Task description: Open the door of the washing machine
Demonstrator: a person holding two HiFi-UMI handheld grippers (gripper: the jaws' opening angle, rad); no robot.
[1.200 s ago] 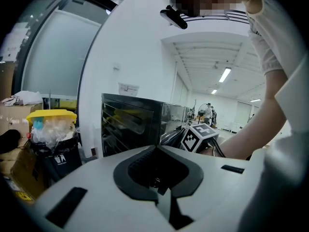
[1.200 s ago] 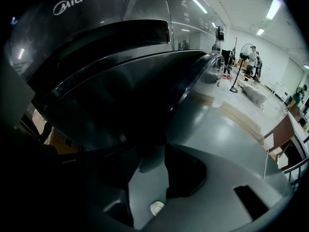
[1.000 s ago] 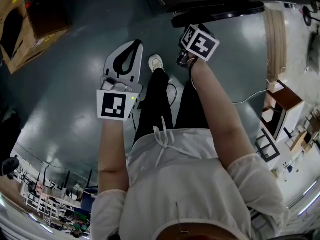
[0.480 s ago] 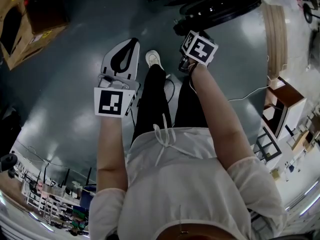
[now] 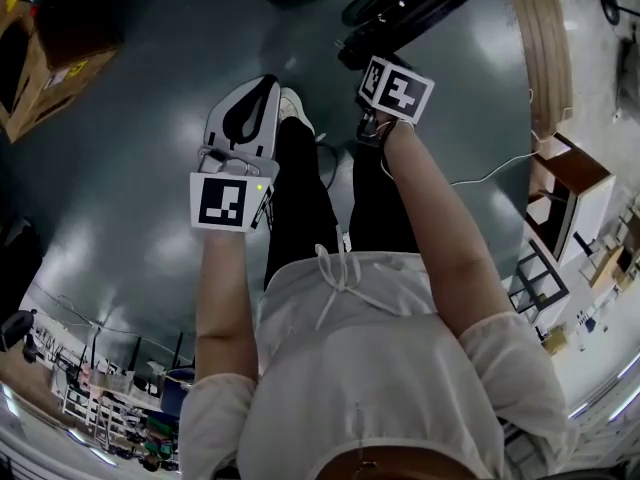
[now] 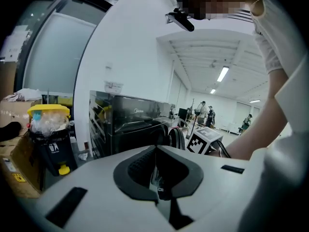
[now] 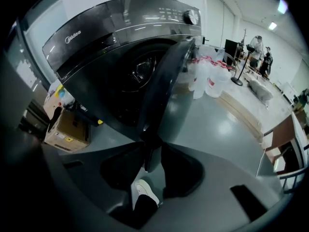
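Note:
The dark grey washing machine fills the right gripper view, its round door swung partway out towards me. My right gripper has the door's lower edge between its jaws; they have just been closing and grip that edge. In the head view the door is a dark slanted bar at the top, and the right gripper's marker cube hides the jaws. My left gripper hangs over the floor to the left, shut and holding nothing. In the left gripper view the machine stands ahead.
Cardboard boxes sit at the far left. A bin with a yellow lid stands beside the machine. Water jugs and a wooden platform lie to the right, with a small cabinet and a floor cable.
The door has swung further out and now slants in the head view, with the right gripper at its edge. The person's feet have shifted back and the left gripper moved along.

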